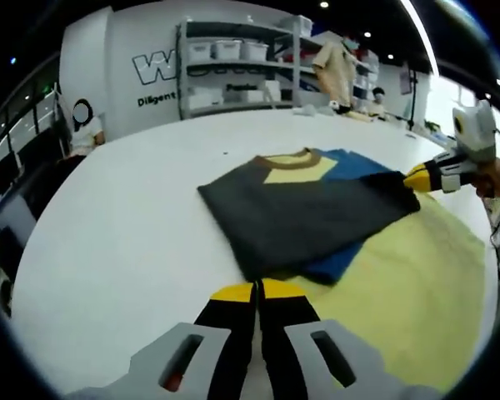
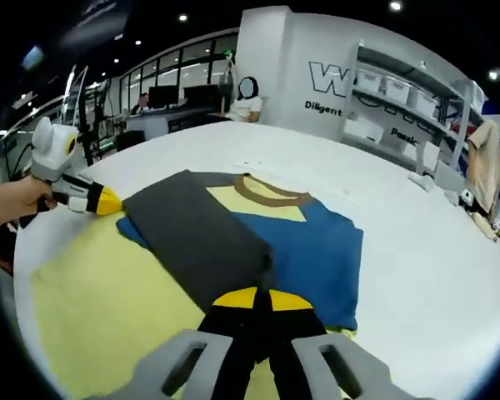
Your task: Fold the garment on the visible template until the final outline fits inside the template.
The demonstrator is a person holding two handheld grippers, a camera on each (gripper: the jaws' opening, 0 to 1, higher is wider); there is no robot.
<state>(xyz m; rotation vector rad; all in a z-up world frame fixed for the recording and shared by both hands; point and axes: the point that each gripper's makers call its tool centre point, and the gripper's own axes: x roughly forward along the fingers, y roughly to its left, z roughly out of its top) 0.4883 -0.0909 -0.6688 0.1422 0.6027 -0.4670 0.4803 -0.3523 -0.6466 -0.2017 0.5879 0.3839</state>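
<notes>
Yellow template (image 2: 108, 317) covers the white surface (image 1: 125, 225) beneath one garment (image 2: 258, 233), its dark panel folded over blue just ahead of both hand-held grippers. The left hand-held gripper (image 1: 258, 291) and the right hand-held gripper (image 2: 262, 297) each pinch the garment's edge, jaws closed. Shelving (image 1: 233, 62) stands beyond; two seated people show.

A white wall (image 1: 121, 71) with dark lettering stands behind grey shelves (image 1: 233, 62) of white bins (image 1: 227, 49) — ceiling spotlights (image 2: 182, 17) above, windows (image 2: 162, 79) left of the wall.
</notes>
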